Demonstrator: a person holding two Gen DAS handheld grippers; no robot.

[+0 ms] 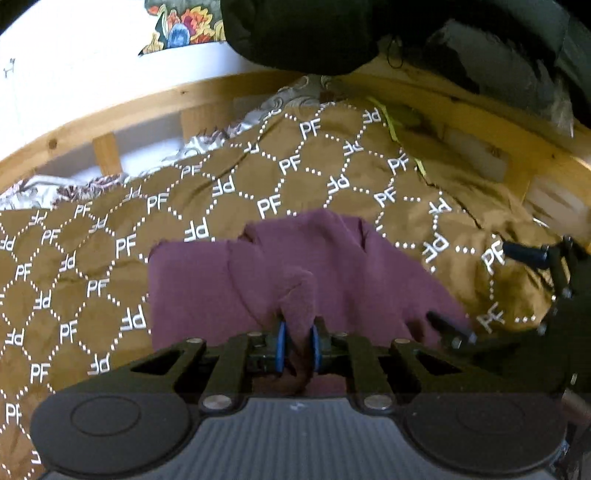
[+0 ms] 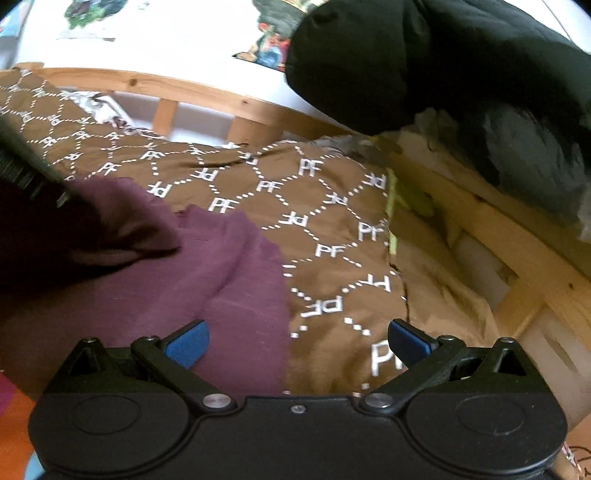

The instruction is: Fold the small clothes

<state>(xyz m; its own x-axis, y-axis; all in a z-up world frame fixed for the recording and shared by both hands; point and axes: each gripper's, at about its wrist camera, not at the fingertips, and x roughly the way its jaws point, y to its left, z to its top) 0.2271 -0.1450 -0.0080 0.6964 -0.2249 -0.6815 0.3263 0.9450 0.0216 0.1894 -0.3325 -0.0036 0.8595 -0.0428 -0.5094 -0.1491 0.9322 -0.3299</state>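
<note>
Left wrist view, nearest: left gripper (image 1: pixel 298 345) clenched on a raised pinch of the maroon garment (image 1: pixel 258 280); the blue pads (image 1: pixel 281 345) sit close together with a ridge of cloth squeezed between them. Cloth below the pinch is hidden by the gripper body. At the right edge, the right gripper (image 1: pixel 480 291) enters frame; one black finger lies at the garment's right edge, but blur prevents telling whether it touches.

Right wrist view, nearest: right gripper (image 2: pixel 297 345) released, blue pads (image 2: pixel 188 347) spread wide, nothing between them. Left pad is over the maroon garment (image 2: pixel 207 280), right pad over the brown blanket (image 2: pixel 332 229). Upper left of the garment is lifted and dark; a black gripper part covers it there, details not readable.

Garment lies on the brown blanket (image 1: pixel 92 258), printed with white "PF" letters and dotted hexagons. Garment type cannot be made out; near edge is cut off.

Farther: a grey patterned cloth (image 1: pixel 229 129) shows past the blanket's far edge. Wooden bed frame (image 1: pixel 110 107) beyond. A black padded item (image 2: pixel 406 62) hangs over the frame, cropped at top. White wall with a colourful picture (image 1: pixel 184 26), partly hidden.
</note>
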